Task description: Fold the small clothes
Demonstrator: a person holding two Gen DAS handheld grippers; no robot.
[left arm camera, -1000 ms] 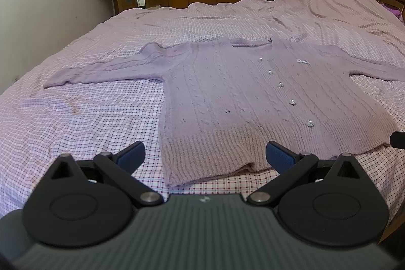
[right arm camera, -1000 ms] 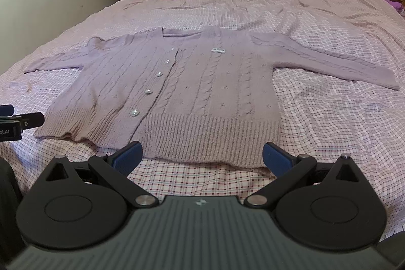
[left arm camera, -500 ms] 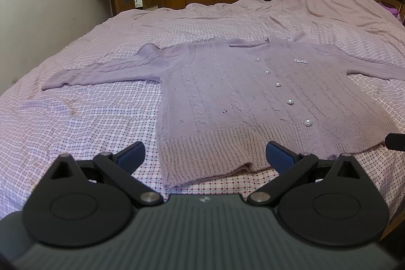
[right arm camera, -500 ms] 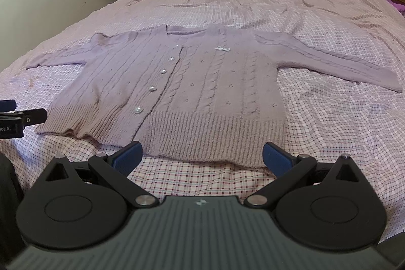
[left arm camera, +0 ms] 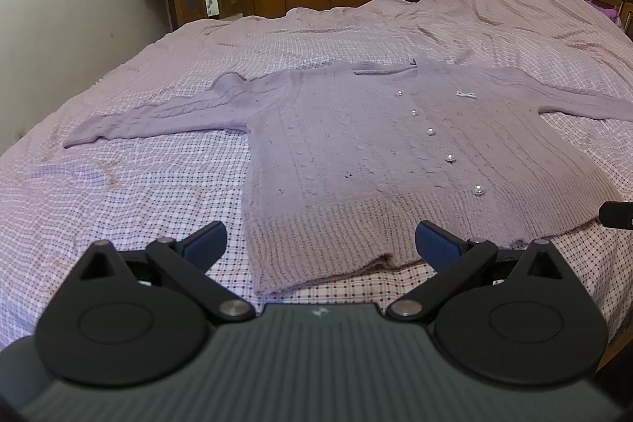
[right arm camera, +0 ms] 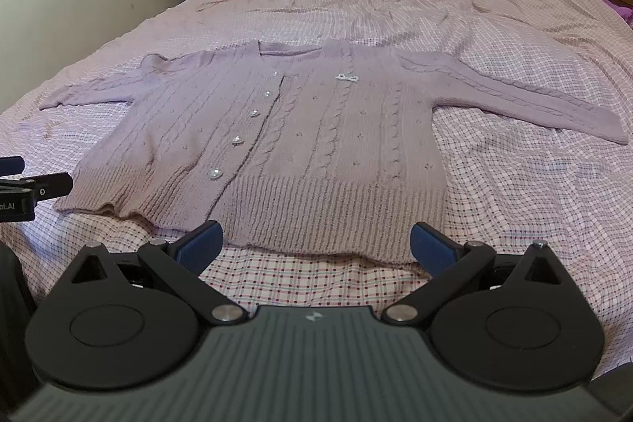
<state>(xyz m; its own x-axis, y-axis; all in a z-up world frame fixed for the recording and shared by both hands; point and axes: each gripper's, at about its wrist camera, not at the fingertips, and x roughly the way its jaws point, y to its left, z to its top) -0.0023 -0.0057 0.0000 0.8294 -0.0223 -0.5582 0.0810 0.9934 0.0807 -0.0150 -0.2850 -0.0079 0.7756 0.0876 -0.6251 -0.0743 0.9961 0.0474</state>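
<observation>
Fingers (left arm camera: 205, 244) of left gripper (left arm camera: 320, 246) spread wide, empty, hovering just short of cardigan (left arm camera: 379, 153) hem; cardigan flat on bed (left arm camera: 118, 192), buttoned, sleeves out. Best to pinch left sleeve (left arm camera: 158, 115) near cuff and fold inward.

Right view: right gripper (right arm camera: 314, 244) likewise wide apart, nothing held, near hem. Right sleeve (right arm camera: 522, 99) well apart; worth keeping ribbing flat while folding.

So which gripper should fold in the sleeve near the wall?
Probably the left gripper. It is open over the cardigan hem on that sleeve's side. The right gripper, also open, sits nearer the other sleeve.
</observation>
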